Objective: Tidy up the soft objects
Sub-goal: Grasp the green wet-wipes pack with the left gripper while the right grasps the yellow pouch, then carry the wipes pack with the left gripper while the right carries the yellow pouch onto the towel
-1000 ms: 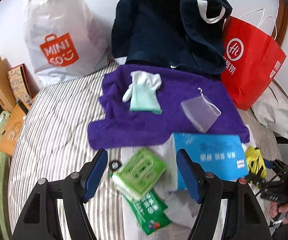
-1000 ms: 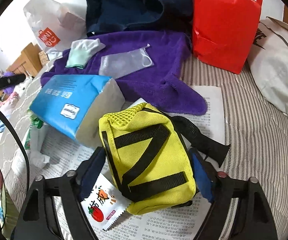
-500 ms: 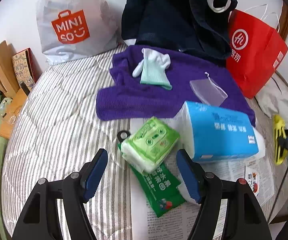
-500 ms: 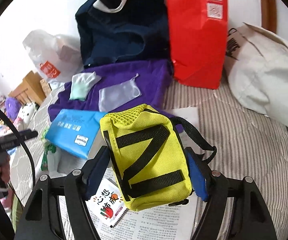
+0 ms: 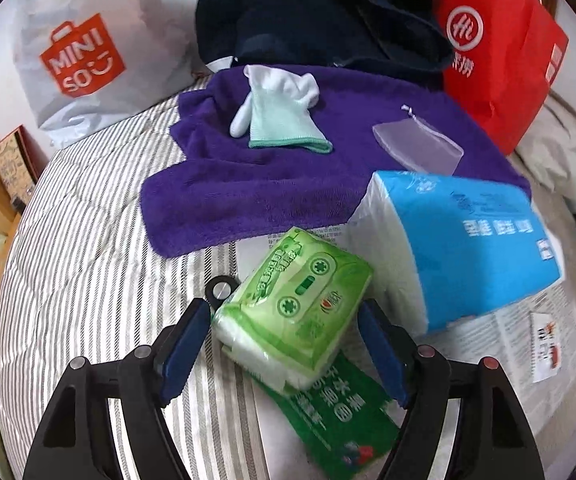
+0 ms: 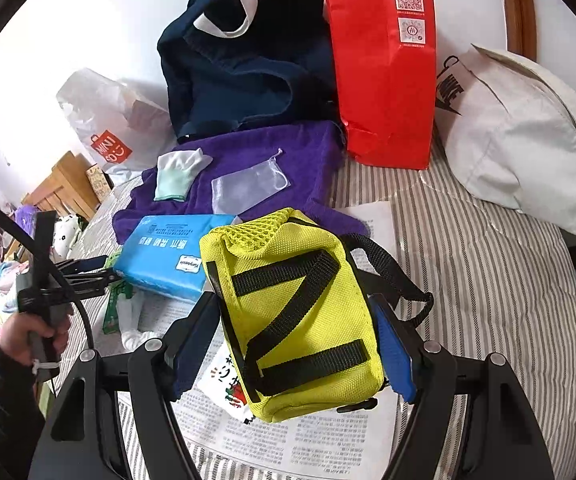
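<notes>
The right claw [image 6: 294, 340] is seen clamped on a yellow pouch [image 6: 292, 312] with black straps, both blue pads pressed against its sides; the pouch is held clear above a newspaper [image 6: 328, 440] spread on the striped bed [image 6: 488, 280]. Under the pouch a small snack sachet [image 6: 228, 388] is partly hidden.

The left claw [image 5: 284, 340] is spread wide, its jaws having just been opening, with a green tissue pack [image 5: 296, 304] between them; the pads stand just beside the pack's sides, and contact cannot be told. The pack rests on a flat green packet [image 5: 340, 416]. Just to its right a blue tissue pack [image 5: 472, 248] lies tilted on the newspaper.

Beyond these, a purple towel [image 5: 256, 192] is spread over the bed, with a pale glove [image 5: 280, 116] and a sheer drawstring pouch [image 5: 420, 148] laid on it, well apart. Behind the towel, a white plastic bag [image 5: 88, 52], a dark navy bag [image 5: 320, 12] and a red paper bag [image 5: 500, 56] are propped against the wall. A cream canvas bag [image 6: 520, 136] lies beside the red one.
</notes>
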`<state>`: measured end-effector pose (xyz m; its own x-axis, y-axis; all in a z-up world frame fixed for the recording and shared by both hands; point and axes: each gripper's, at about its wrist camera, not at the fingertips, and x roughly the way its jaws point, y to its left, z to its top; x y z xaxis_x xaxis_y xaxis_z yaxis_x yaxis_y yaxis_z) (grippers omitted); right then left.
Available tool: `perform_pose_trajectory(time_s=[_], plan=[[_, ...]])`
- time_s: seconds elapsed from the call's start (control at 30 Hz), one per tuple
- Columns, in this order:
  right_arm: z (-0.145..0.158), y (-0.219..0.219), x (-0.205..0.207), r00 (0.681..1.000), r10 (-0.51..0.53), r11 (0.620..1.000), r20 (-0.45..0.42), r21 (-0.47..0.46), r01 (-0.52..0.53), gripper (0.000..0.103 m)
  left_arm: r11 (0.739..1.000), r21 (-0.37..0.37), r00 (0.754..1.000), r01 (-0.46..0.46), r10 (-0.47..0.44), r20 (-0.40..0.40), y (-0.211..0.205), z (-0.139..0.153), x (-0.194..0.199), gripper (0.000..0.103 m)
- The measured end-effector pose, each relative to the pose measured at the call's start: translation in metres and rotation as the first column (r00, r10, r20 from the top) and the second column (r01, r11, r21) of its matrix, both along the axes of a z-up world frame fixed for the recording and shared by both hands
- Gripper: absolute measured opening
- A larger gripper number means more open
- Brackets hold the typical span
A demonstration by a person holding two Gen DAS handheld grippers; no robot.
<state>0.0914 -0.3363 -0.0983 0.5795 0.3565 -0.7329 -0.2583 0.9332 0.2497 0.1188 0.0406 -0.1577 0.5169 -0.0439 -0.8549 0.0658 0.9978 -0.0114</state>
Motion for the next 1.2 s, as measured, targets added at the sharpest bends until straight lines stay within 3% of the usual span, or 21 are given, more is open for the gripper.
perform_pose_trajectory(time_s=[0.17,0.2,0.37,0.67,1.2], plan=[[-0.006,0.004,-0.002,1.0,-0.001,1.0,-0.02,-0.008,0.001,0.074,1.0,0.027,0.999,-0.015,0.014,0.032,-0.003,-0.007,0.003,0.072],[-0.007,0.005,-0.002,1.0,0.0,1.0,-0.024,-0.006,0.0,0.074,1.0,0.018,0.999,-0.016,0.015,0.039,-0.003,-0.007,0.003,0.066],[-0.013,0.006,-0.001,0.999,-0.004,1.0,-0.043,-0.007,0.004,0.074,0.999,-0.037,0.997,-0.023,0.025,0.068,0.004,-0.002,-0.003,0.065],[-0.014,0.013,-0.003,0.999,0.004,1.0,-0.051,-0.015,-0.005,0.074,0.995,-0.089,0.992,-0.048,0.058,0.116,0.02,0.024,-0.016,0.065],[0.006,0.02,0.001,1.0,-0.001,1.0,-0.019,-0.004,0.001,0.074,0.994,-0.099,0.984,-0.053,0.069,0.166,0.03,0.061,-0.029,0.065]])
